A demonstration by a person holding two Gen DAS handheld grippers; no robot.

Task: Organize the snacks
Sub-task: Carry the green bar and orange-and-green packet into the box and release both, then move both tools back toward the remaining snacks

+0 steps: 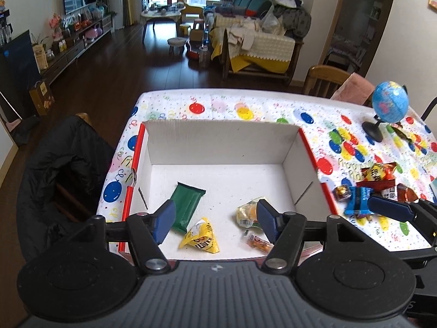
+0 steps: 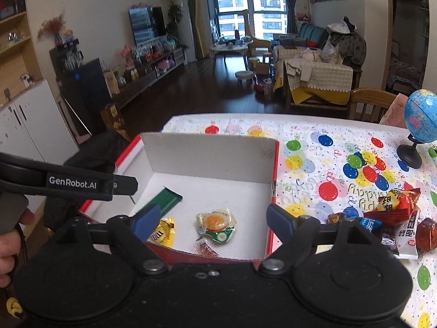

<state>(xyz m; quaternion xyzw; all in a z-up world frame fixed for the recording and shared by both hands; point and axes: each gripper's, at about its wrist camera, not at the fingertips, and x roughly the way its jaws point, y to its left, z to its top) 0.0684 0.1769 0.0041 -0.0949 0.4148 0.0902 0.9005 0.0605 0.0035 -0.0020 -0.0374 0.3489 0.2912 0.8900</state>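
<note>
both grippers, left point(image 1: 215, 220) and right point(image 2: 213, 218), gape empty over the box point(image 1: 221, 139); their bodies hide its near wall, and the snack pile point(image 2: 393, 218) is cut off.

The green bar point(image 2: 164, 201) is half hidden behind the right claw's point(image 2: 213, 218) left finger; the yellow packet point(image 2: 164, 233) too — its print unreadable; the snack pile point(image 2: 393, 224) runs behind the right finger; the globe point(image 2: 423, 114) is cut by the edge; the left claw point(image 1: 215, 220) covers part of the round jelly pack point(image 1: 247, 211); the small orange sachet's point(image 1: 258, 242) label is too small to read.
</note>
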